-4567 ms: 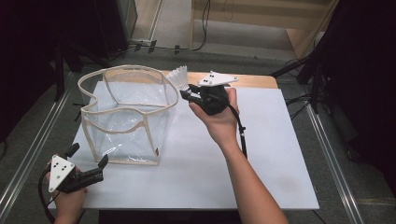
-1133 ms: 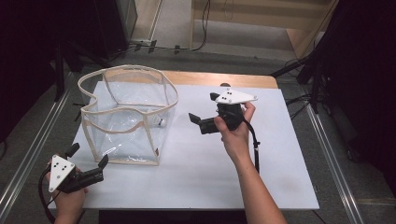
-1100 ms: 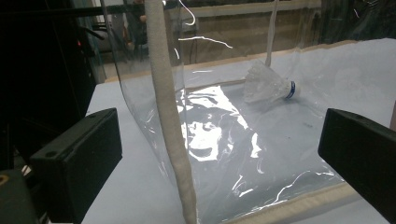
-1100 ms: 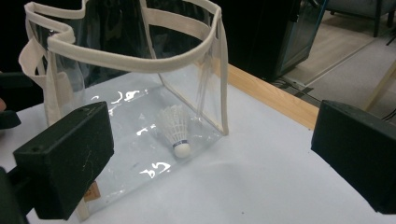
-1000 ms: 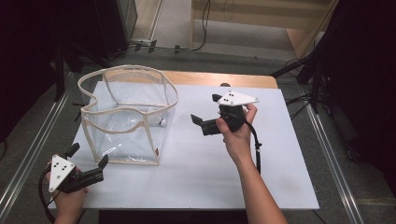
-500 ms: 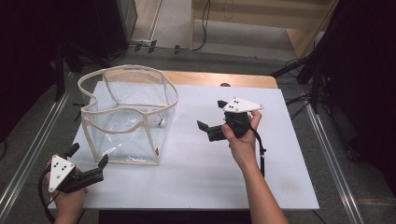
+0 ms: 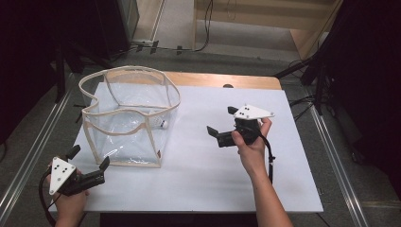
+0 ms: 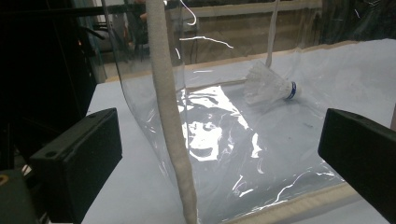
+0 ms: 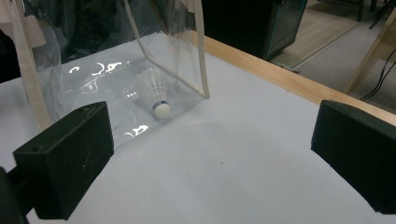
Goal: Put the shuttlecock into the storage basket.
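A bag stood on the left part of the table. A shuttlecock lay inside the bag, on its floor near the right wall. The right gripper was to the right of the bag, apart from it, over the middle of the table. The left gripper sat at the near left corner, just before the bag.

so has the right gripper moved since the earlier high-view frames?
Yes. The right gripper has pulled back from the rim of the clear plastic bag with cream trim, toward the person and rightward over the white table, jaws open.
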Tool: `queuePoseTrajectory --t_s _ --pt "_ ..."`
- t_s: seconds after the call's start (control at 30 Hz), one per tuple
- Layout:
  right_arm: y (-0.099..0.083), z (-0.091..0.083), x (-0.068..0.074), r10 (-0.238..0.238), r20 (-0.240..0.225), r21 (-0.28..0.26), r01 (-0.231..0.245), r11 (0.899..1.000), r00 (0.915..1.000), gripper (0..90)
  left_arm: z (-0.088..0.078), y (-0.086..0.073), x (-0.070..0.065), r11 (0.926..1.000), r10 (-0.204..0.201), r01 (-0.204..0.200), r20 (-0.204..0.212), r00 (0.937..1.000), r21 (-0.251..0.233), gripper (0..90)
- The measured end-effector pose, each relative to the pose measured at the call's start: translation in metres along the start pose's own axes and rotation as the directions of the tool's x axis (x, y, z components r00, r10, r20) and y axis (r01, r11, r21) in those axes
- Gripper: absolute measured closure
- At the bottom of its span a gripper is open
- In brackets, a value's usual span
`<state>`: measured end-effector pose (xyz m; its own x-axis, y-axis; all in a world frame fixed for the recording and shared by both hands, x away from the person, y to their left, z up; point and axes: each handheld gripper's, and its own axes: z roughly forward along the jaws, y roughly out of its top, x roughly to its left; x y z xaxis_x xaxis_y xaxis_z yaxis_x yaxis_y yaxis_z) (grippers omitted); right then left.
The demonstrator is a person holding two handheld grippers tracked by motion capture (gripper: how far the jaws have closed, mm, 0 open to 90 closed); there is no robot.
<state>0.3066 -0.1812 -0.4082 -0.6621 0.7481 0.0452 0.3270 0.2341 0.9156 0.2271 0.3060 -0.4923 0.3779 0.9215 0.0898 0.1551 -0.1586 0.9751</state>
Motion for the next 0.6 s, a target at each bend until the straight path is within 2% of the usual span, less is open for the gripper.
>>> queuePoseTrajectory --t_s 0.6 --pt "-0.037 -0.022 -0.012 0.033 0.044 0.000 -0.033 0.999 0.9985 0.0 0.000 0.000 0.000 1.0000 0.005 -0.005 0.000 1.0000 0.002 0.3"
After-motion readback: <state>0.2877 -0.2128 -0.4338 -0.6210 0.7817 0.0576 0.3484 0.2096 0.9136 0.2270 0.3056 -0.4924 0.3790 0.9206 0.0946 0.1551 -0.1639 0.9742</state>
